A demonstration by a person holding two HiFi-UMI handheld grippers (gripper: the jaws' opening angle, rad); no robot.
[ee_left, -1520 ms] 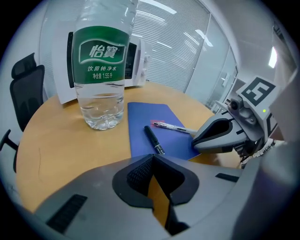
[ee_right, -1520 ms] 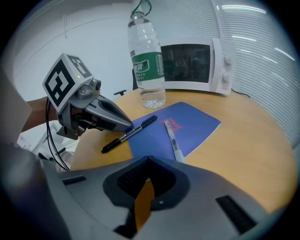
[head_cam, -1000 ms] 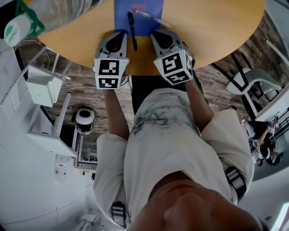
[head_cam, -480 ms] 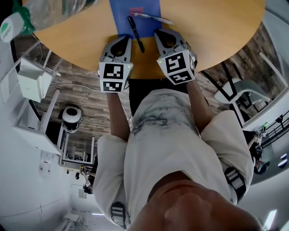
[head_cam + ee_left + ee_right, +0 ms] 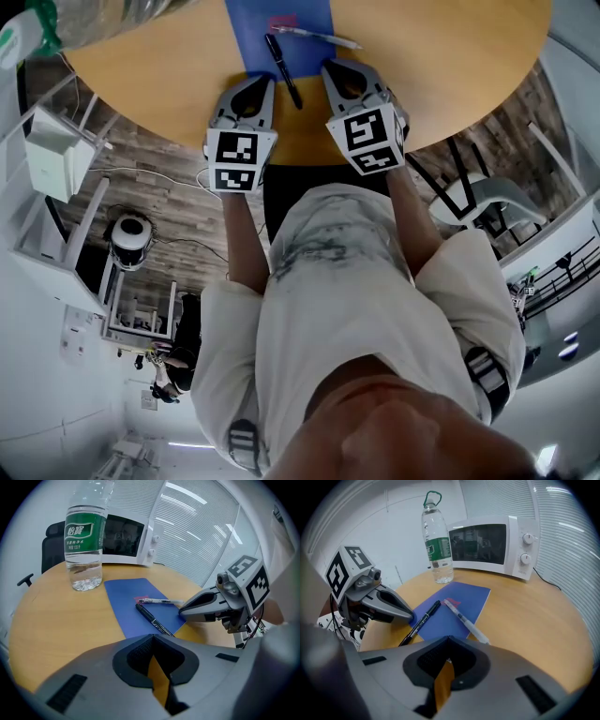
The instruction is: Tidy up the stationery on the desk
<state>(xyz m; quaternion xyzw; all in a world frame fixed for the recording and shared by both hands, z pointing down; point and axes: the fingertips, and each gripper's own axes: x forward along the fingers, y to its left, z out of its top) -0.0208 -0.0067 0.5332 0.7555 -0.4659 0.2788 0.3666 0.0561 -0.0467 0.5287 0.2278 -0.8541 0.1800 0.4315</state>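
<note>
Blue notebook [image 5: 248, 37] is still lying on the desk [image 5: 450, 56] with the black pen [image 5: 282, 70] and clear pen [image 5: 319, 37] across it, while the left gripper [image 5: 258, 84] and right gripper [image 5: 333, 70], both pinched closed on nothing, are barely shifting either side of the black pen, so tidying is probably only beginning.

Head view steeply down; gripper views low, forward; share notebook [image 5: 251, 37].

Head view's top edge crops notebook [image 5: 246, 37] and bottle [image 5: 112, 19].
</note>
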